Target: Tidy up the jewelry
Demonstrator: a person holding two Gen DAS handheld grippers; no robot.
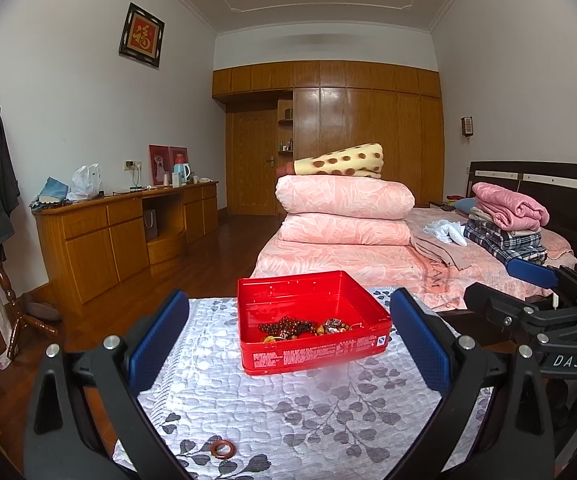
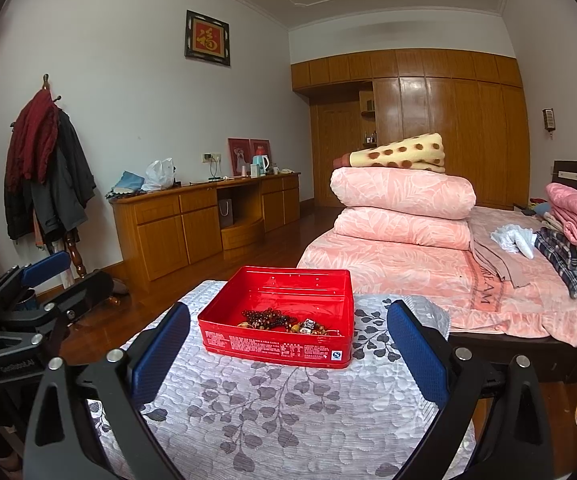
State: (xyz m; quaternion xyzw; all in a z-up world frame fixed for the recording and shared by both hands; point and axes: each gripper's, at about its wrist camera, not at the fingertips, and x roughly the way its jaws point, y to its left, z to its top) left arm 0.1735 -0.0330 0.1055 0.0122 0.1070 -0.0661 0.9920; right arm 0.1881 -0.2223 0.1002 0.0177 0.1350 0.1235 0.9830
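On the quilted cloth point(image 1: 288, 412) sits a red tin point(image 1: 312, 352), lid off, with the jewelry point(image 1: 300, 327) heaped at its near wall. The tangle reads as dark red beads plus some amber and silvery pieces, but single items are too small and knotted to tell apart, and the near wall hides the bottom of the heap. A small brown ring point(image 1: 221, 449) lies alone on the cloth at the near edge, well apart from the tin; the right wrist view does not show it.

The left gripper point(image 1: 288, 344) has its blue pads spread wide, holding nothing and touching nothing, the tin framed between them. The right gripper point(image 2: 288, 352) is spread just as wide and likewise empty. Each gripper is cut off at the other view's edge.
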